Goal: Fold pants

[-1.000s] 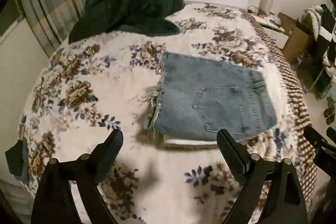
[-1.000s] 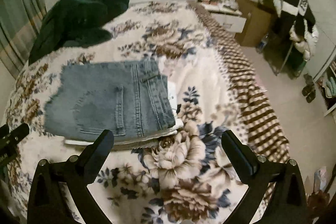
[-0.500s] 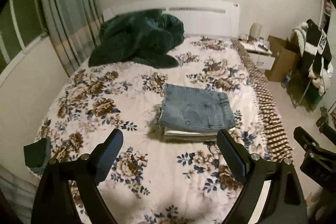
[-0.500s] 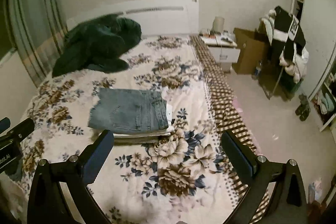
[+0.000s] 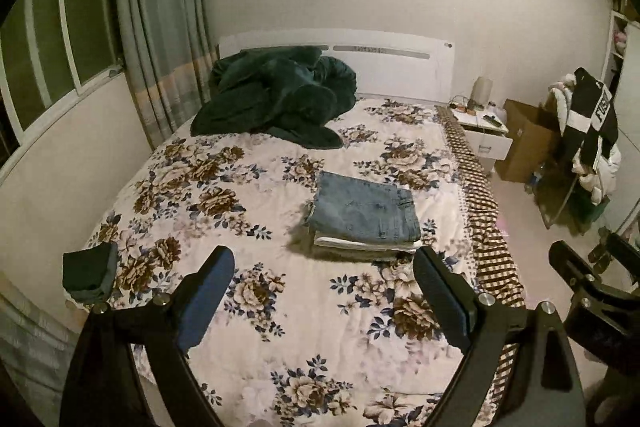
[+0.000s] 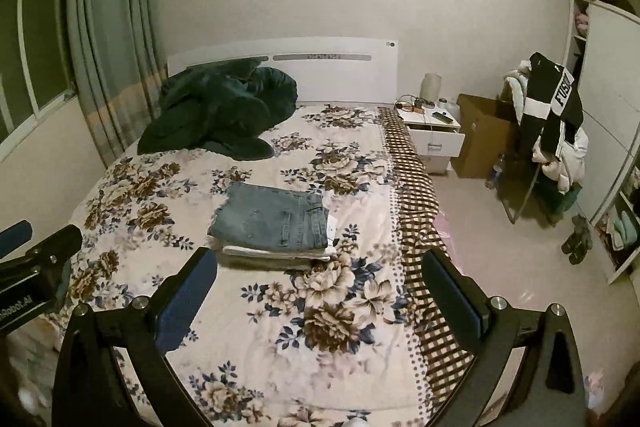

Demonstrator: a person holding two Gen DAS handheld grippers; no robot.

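Well back from the bed [image 5: 168, 187], both held high: left gripper [image 5: 324, 283] spread wide, gripping nothing; right gripper [image 6: 320, 279] likewise gaping, empty. Beyond the fingertips, folded jeans [image 5: 362, 213] lying atop a pale stack [image 6: 276, 253], apart from both.

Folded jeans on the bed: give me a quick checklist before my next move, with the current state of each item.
1. Folded jeans lie flat and squared: ok.
2. Jeans sit on top of the light folded garment: ok.
3. Left gripper open, holding nothing: ok.
4. Right gripper open, holding nothing: ok.
5. Both grippers clear of the stack: ok.
6. More pants waiting to be folded: cannot tell; the dark green bedding could hide something.
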